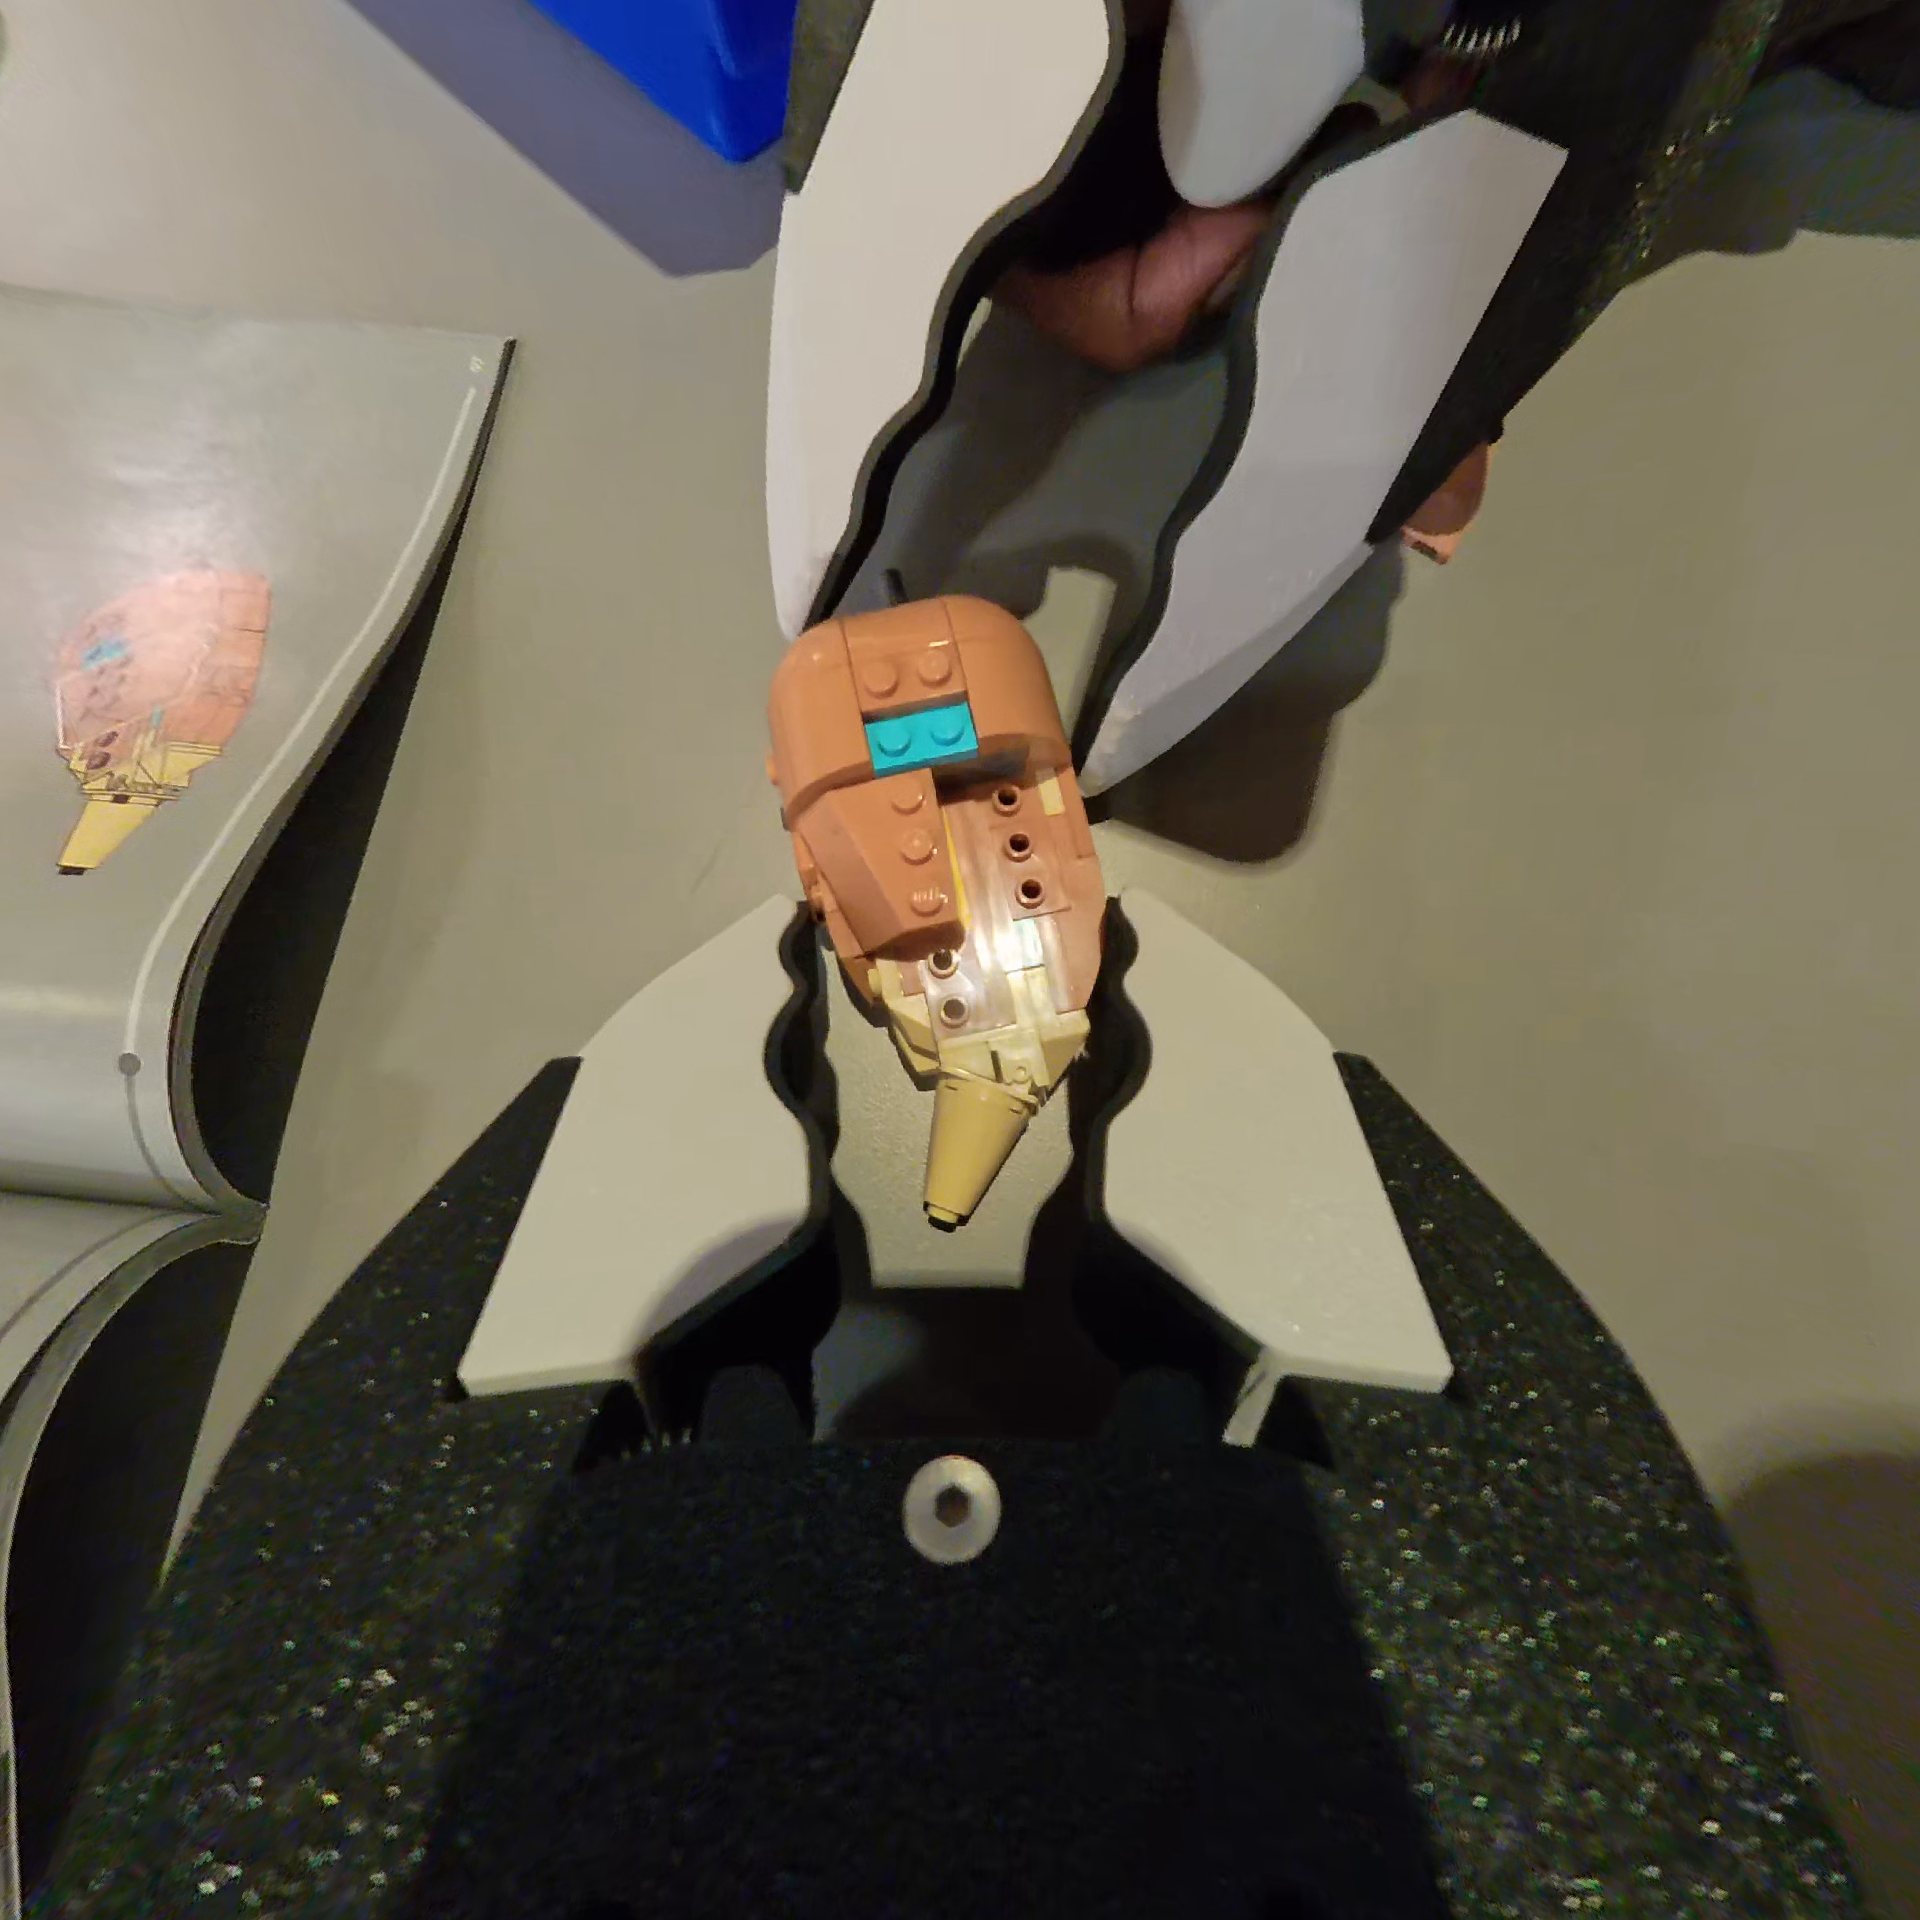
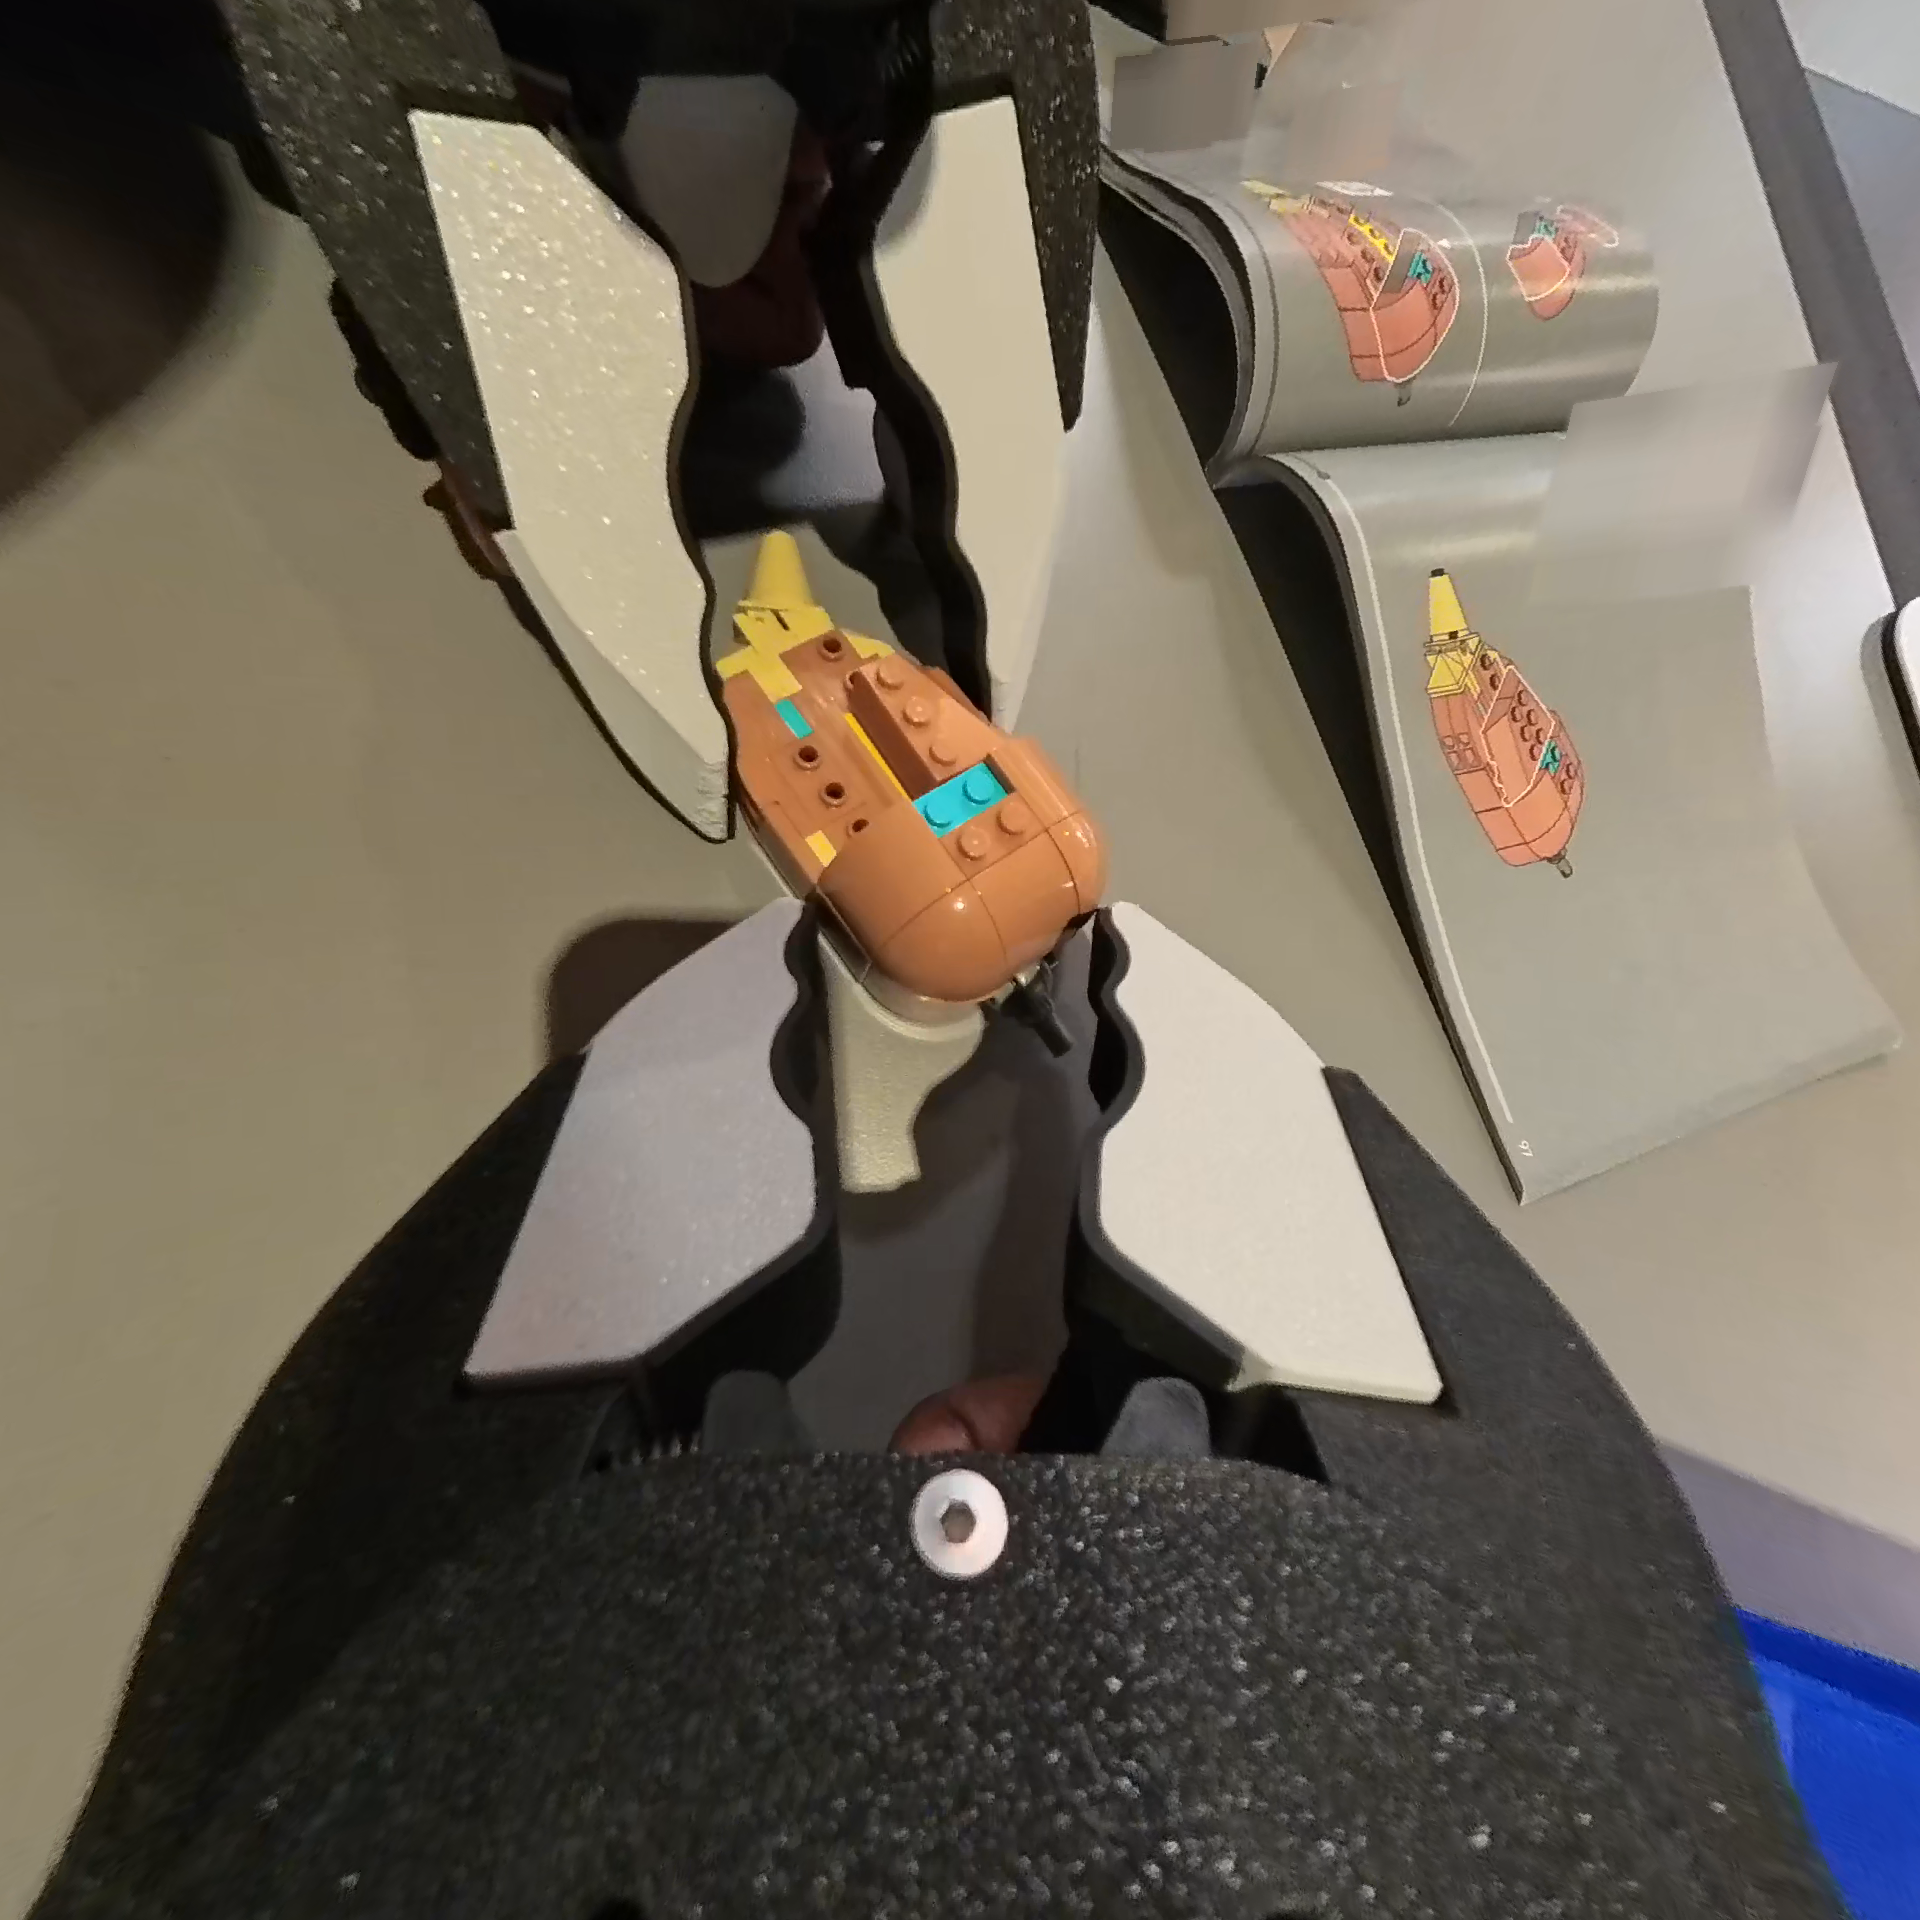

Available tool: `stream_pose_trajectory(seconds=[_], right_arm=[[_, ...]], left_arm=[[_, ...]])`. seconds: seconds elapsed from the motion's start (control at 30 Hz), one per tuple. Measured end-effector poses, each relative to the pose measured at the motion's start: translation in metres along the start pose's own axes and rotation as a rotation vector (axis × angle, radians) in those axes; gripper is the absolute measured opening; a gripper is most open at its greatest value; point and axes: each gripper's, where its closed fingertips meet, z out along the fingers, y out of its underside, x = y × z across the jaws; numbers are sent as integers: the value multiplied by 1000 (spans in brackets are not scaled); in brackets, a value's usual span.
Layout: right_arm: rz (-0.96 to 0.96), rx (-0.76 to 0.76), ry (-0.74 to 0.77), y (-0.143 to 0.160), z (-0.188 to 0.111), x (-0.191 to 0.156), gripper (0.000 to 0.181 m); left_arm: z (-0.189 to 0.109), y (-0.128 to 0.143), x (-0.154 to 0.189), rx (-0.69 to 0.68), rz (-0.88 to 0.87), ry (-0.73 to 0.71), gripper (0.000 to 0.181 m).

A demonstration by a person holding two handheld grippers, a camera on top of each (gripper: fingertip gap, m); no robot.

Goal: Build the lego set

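Note:
A small Lego ship model (image 1: 935, 831) has a brown rounded hull, a teal plate on top and a tan cone at one end. It is held in the air above the grey table (image 1: 1558, 935). My left gripper (image 1: 961, 920) is shut on the model's middle near the tan end, with the cone pointing back between its fingers. My right gripper (image 2: 958, 920) comes from the opposite side and its tips press both sides of the rounded brown end (image 2: 966, 894). In the left wrist view the right gripper's fingers (image 1: 821, 468) straddle that end. A small dark peg (image 2: 1044, 1013) sticks out under the hull.
An open instruction booklet (image 1: 208, 727) with ship pictures lies to the left of the model, and shows at the right in the right wrist view (image 2: 1507, 779). A blue bin (image 1: 665, 73) stands at the far side, seen also at the lower right corner (image 2: 1829, 1714). Only a small space, under 4 cm, lies between the two pairs of fingers.

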Motion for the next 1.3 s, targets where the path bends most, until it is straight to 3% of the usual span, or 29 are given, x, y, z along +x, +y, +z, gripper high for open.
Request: stream_pose_trajectory(seconds=[0.23, 0.6, 1.3], right_arm=[[-48, 22, 29, -2, -2, 0, 52], [-287, 28, 202, -8, -12, 0, 55], [-536, 136, 433, -36, -13, 3, 56]], left_arm=[[0, 0, 1, 2, 8, 12, 52], [-1, -1, 1, 12, 5, 18, 52], [-16, -11, -17, 105, -66, -41, 52]])
